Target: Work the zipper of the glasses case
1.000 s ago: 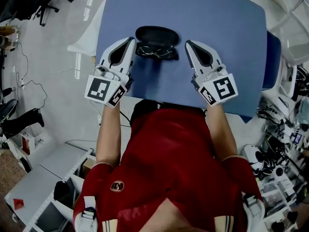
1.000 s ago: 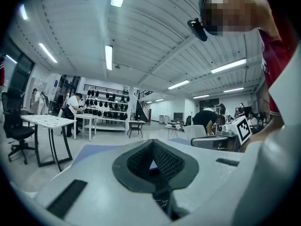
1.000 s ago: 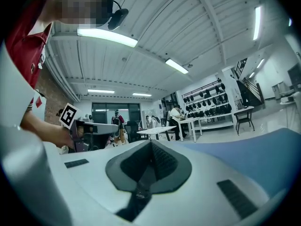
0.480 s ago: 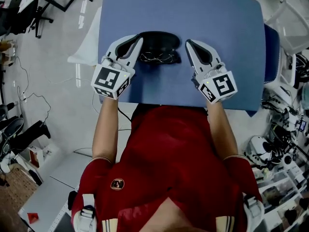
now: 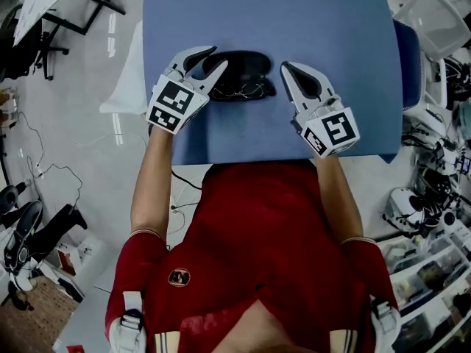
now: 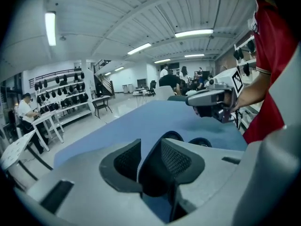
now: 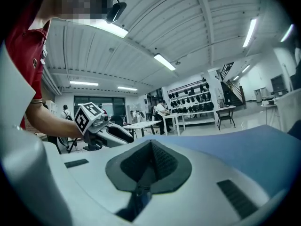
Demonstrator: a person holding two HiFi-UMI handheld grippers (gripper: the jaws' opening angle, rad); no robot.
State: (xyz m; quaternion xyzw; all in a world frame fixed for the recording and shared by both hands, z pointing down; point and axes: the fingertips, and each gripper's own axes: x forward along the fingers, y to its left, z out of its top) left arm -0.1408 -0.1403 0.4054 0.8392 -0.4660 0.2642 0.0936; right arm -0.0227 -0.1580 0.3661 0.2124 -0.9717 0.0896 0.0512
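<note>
A black glasses case [image 5: 246,63] lies open on the blue table [image 5: 331,35], with a pair of glasses [image 5: 240,89] in its near half. My left gripper [image 5: 211,58] is at the case's left end. Its jaws have just been opening and now stand apart, with that end between the fingertips; no pad visibly presses on it. In the left gripper view [image 6: 150,145] the case rim [image 6: 172,136] shows just past the right pad. My right gripper [image 5: 285,66] is shut and empty, a little right of the case. Its pads meet in the right gripper view [image 7: 151,143].
The table's near edge runs just in front of the person's red shirt. A white chair seat [image 5: 121,87] sits off the left edge. Shelves with equipment [image 5: 434,197] crowd the right side. Tables, racks and people stand far behind in both gripper views.
My left gripper has moved forward and right onto the case's left end, rolled over, and its jaws have parted. The right gripper has stayed in place.
</note>
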